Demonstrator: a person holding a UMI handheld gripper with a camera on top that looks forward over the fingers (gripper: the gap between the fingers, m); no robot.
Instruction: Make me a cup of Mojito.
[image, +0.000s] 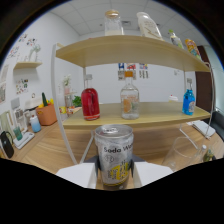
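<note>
Soda water can (114, 154) upright between gripper (114, 176) fingers, both pressing its sides; clenched grip keeps it level for carrying. Clear glass (186, 150) just ahead to right, likely pour target. Beyond, shelf (150, 119): red bottle (90, 103), clear bottle (130, 100), blue bottle (188, 101).

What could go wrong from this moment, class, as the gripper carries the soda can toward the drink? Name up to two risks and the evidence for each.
1. The soda can sits between the gripper fingers, gripped low on its body; the tall can might tip or slip if swung quickly.
2. A clear glass stands just beyond the fingers on the table; being transparent, it is easily clipped. The shelf post nearby also narrows the path.
</note>
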